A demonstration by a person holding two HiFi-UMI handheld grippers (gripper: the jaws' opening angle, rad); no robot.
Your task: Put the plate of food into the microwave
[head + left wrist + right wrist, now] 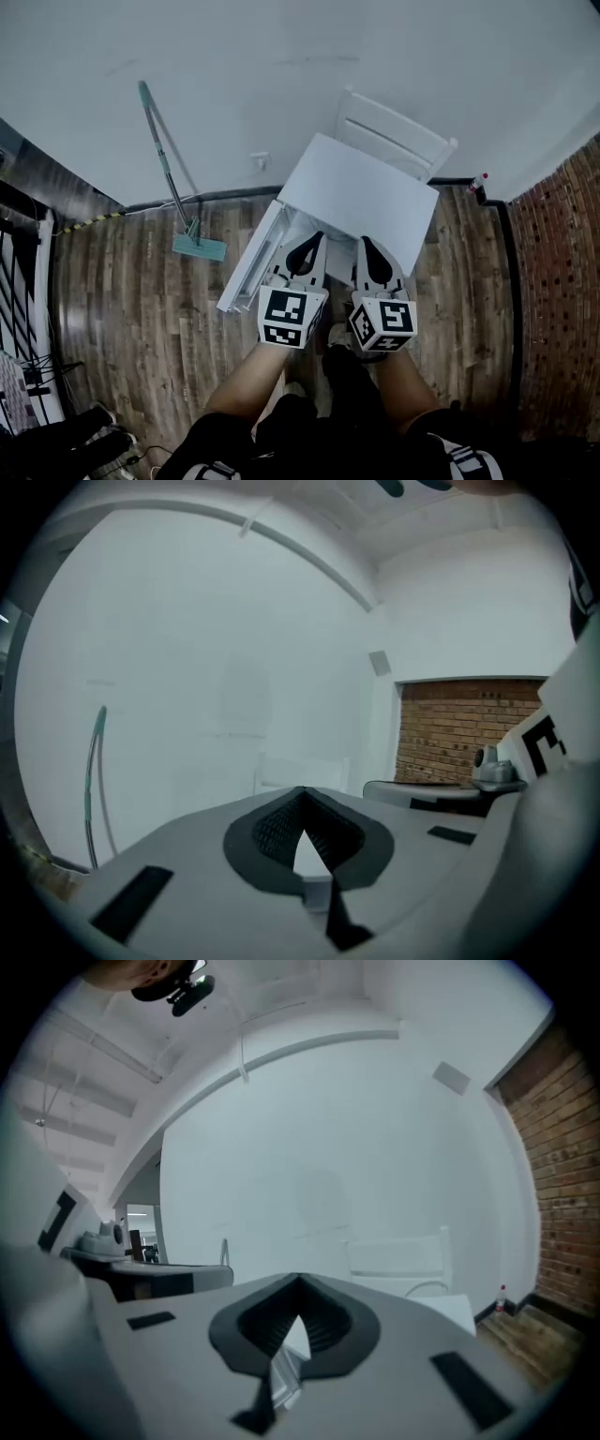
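The left gripper (314, 242) and right gripper (367, 244), both pressed together on nothing, hang at the 6 o'clock edge of the table (361, 192); no plate or microwave shows, though a plate is likely stiff, breakable, best pinched at 2 opposite rim spots

Your left gripper (315, 238) and right gripper (367, 241) are pale grey, with black ribbed pads (270, 829) and black-and-white marker cubes (292, 317) at their six o'clock ends; your clothing (309, 424) is dark.

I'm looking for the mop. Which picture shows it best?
The head view: the whole mop leans on the wall. The left gripper view shows just its handle; the right gripper view hardly shows it.
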